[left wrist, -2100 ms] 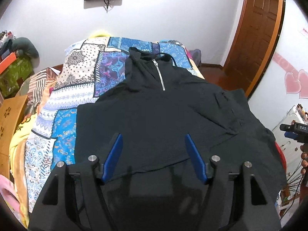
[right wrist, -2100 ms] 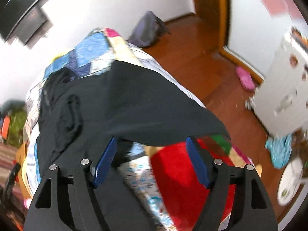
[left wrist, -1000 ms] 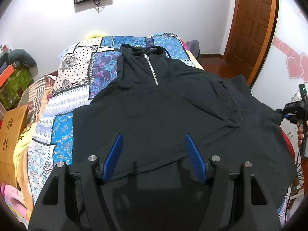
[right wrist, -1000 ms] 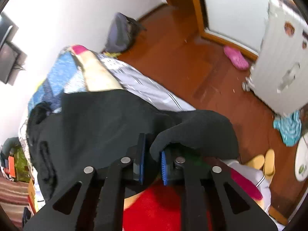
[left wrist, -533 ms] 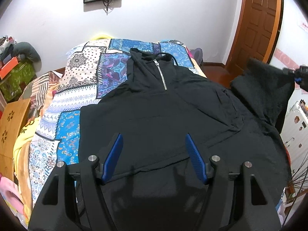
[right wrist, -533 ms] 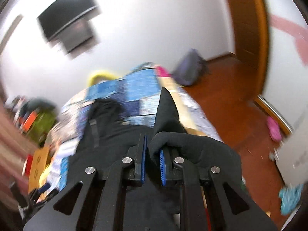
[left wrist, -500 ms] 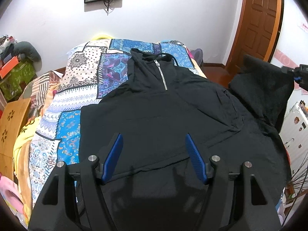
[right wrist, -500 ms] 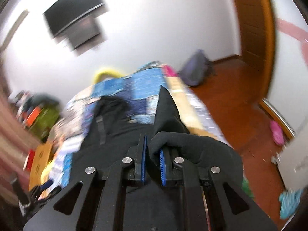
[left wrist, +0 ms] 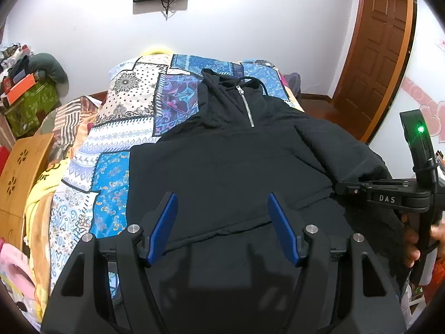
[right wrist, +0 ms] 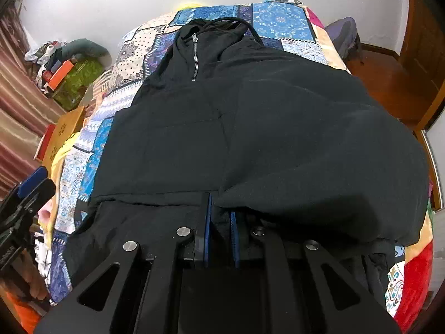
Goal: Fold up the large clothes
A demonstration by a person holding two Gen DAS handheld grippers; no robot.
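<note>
Where quilt (left wrist: pixel 111 172) shows, hoodie (left wrist: pixel 222 167) hem beside it.

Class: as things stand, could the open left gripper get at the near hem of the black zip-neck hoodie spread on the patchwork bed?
Probably yes: the left gripper hangs open above the hoodie, nothing between.

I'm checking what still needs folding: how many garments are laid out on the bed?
1: a black hoodie spread across the patchwork bedspread, its zipper toward the far wall. Its right sleeve is folded in over the body. Anything beneath it would be hidden.
</note>
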